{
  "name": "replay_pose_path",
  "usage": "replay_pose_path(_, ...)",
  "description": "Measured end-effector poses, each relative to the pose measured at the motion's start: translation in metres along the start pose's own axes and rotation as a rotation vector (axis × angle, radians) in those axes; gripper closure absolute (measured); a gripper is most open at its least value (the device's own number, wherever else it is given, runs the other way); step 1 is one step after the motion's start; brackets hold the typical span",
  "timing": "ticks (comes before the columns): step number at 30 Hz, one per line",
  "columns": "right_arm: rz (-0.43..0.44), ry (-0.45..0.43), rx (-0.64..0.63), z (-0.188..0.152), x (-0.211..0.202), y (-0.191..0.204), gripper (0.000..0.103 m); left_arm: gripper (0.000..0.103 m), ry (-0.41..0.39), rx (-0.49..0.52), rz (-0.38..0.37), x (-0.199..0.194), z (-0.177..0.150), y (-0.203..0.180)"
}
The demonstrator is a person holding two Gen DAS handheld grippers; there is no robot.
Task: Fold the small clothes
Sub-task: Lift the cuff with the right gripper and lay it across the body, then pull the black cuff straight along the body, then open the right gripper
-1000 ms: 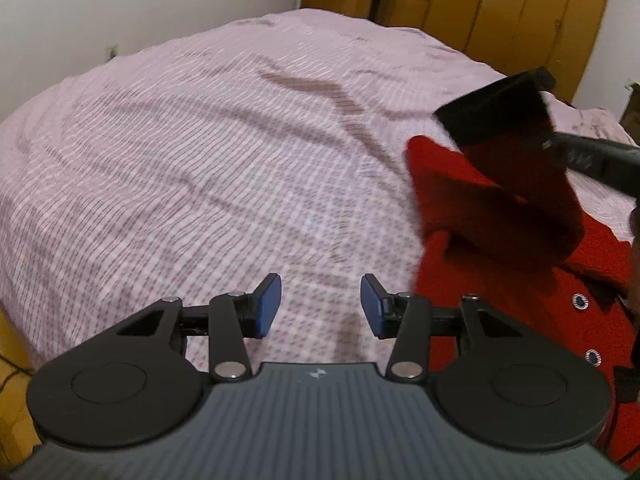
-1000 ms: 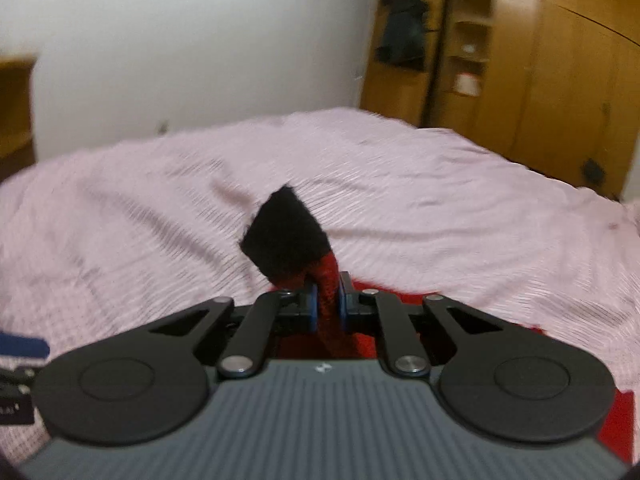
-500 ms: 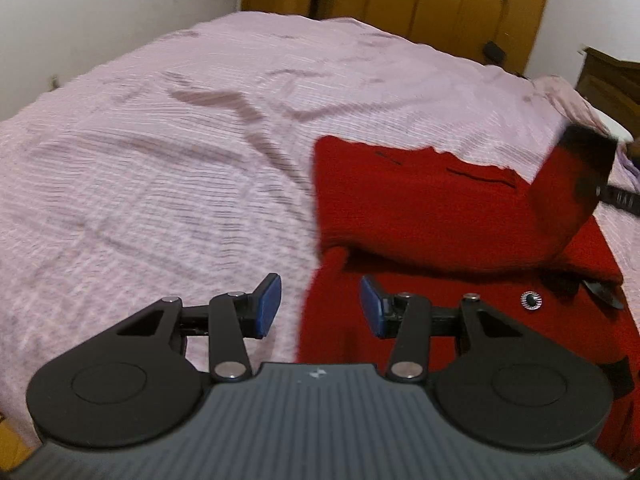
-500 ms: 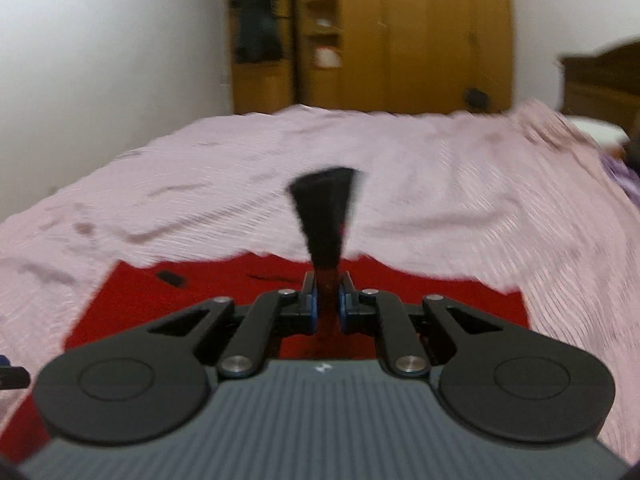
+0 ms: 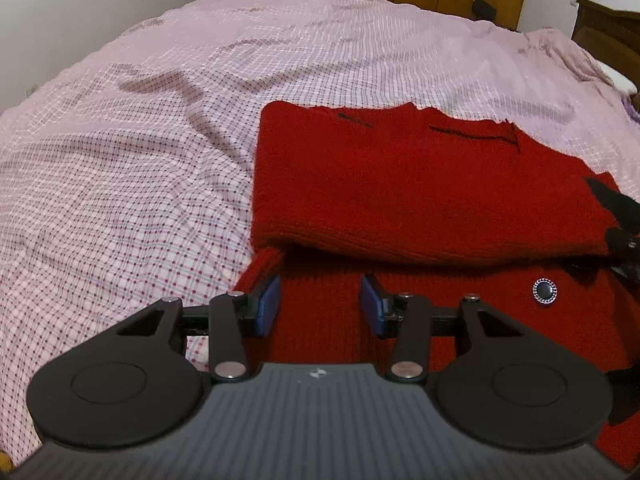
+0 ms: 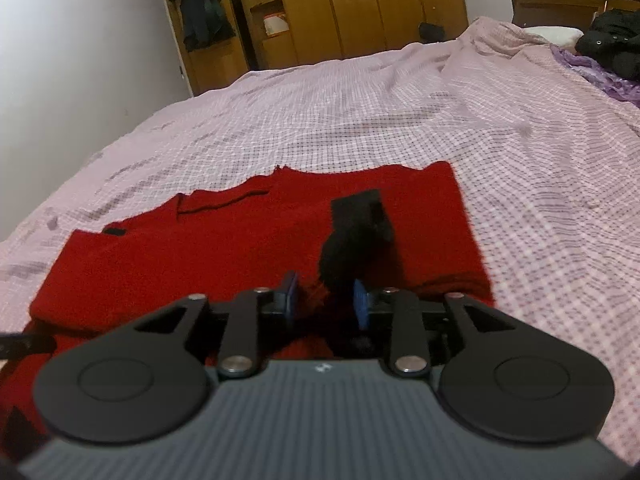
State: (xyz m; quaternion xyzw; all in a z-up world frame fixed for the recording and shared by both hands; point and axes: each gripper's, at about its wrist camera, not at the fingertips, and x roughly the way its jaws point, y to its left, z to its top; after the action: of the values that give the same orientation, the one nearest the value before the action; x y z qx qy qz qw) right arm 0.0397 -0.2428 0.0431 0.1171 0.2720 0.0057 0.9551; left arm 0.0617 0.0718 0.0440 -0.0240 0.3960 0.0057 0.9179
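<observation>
Here red sweater (image 5: 420, 184) lies beyond both spread jaws

Red sweater (image 5: 420, 184) cut off right; black cuff (image 6: 356, 232) blurred.

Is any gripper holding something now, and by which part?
Nothing is held. Left gripper is open above the red cardigan; right gripper is open, black cuff released.

You find no readable words, numbers or brand names in either view. The only mark is a small pale emblem on the grey ribbed housing of each tool, on the left tool (image 5: 319, 307) and the right tool (image 6: 325, 295), and it is too small to make out.
</observation>
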Motion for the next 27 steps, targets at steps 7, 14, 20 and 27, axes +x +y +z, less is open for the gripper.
replay_pose_path(7,-0.006,0.023,-0.019,0.006,-0.030,-0.020,0.064,0.051,0.004,-0.006,0.011,0.011,0.005,-0.005)
replay_pose_path(14,0.025,-0.039,-0.010,0.029,-0.034,-0.029,0.044,0.051,0.013,-0.002,0.037,0.018,0.009,-0.012)
replay_pose_path(20,0.053,-0.020,0.040,0.038,-0.006,-0.030,0.044,0.051,0.006,0.003,0.053,0.019,0.007,-0.014)
replay_pose_path(27,0.064,0.061,0.068,0.038,0.035,-0.028,0.044,0.051,0.002,0.012,0.062,0.019,0.007,-0.016)
